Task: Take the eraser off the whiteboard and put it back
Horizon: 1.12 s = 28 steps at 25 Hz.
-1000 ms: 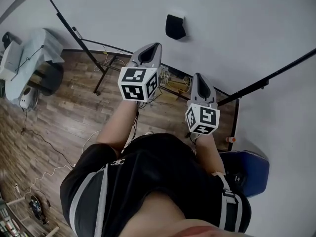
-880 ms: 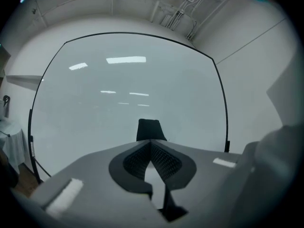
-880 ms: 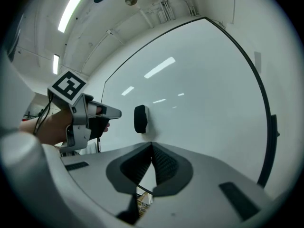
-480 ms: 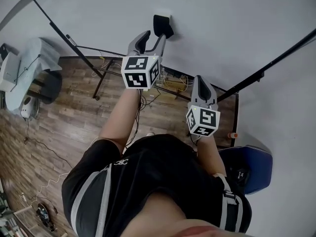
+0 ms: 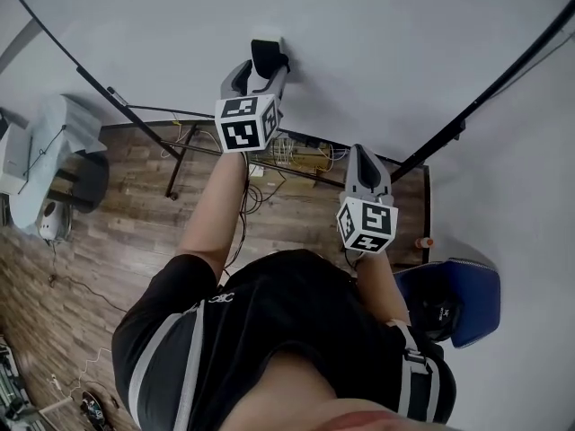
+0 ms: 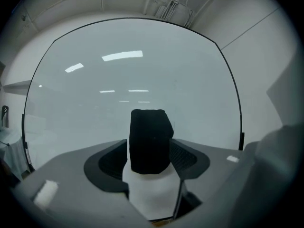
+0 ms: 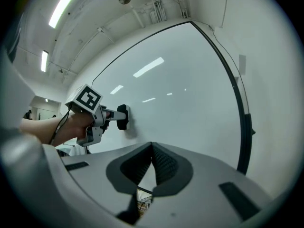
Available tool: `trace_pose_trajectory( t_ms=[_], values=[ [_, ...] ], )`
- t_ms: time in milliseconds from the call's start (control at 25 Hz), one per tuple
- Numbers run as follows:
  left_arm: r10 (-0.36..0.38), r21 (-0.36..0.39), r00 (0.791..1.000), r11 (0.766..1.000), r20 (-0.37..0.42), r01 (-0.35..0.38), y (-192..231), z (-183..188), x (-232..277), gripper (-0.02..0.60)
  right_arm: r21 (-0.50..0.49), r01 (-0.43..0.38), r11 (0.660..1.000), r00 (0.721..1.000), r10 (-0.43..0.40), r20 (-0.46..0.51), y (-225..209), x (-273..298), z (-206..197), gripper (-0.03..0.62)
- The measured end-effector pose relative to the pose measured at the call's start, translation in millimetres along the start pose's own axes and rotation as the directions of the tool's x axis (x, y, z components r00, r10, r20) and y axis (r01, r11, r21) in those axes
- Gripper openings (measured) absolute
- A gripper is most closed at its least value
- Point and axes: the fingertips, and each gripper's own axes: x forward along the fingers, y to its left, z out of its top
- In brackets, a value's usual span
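Note:
A black eraser [image 5: 267, 57] clings to the whiteboard [image 5: 386, 43]. My left gripper [image 5: 260, 66] is held level against the board, its jaws opening, and the eraser [image 6: 149, 141] stands between the two pads [image 6: 183, 156] without being squeezed. From the right gripper view the eraser [image 7: 123, 117] shows side-on against the whiteboard [image 7: 185, 89], with the left gripper [image 7: 116, 114] reaching it. My right gripper [image 5: 364, 158] hangs back from the board, lower and to the right; its jaws meet with nothing between them [image 7: 153, 152].
The whiteboard's black frame and stand legs [image 5: 171, 155] run across a wooden floor with loose cables [image 5: 292, 151]. A blue chair [image 5: 458, 299] is at the lower right, a small orange-capped bottle [image 5: 422, 241] beside it. A grey desk [image 5: 67, 119] stands at the left.
My left gripper has moved forward to the whiteboard and its jaws have gone from shut to spread around the eraser. The right gripper has drifted a little forward, still shut.

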Motion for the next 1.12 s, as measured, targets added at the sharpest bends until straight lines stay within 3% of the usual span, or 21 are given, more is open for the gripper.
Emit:
trace_pose_trajectory(
  t_ms=[280,440,920,1120],
  values=[
    [0.051,-0.034,0.999,0.998,0.015,-0.051,1,2,16,0.258,0.013,0.026,1.000,1.000,-0.026,-0.011,-15,3,-4,0.005],
    [0.082,-0.014,0.996,0.997,0.025,-0.081,6,4,21,0.255,0.016,0.026,1.000,1.000,-0.026,-0.015,-17,6,-7,0.005],
    [0.078,0.005,0.997,0.997,0.009,-0.078,3,1,24,0.234,0.051,0.006,0.999,0.999,-0.004,-0.040,-23,15,-15,0.005],
    [0.083,0.004,0.995,0.997,0.048,-0.083,0,5,11,0.230,0.052,0.001,0.999,1.000,0.001,-0.026,-26,18,-12,0.005]
  ],
)
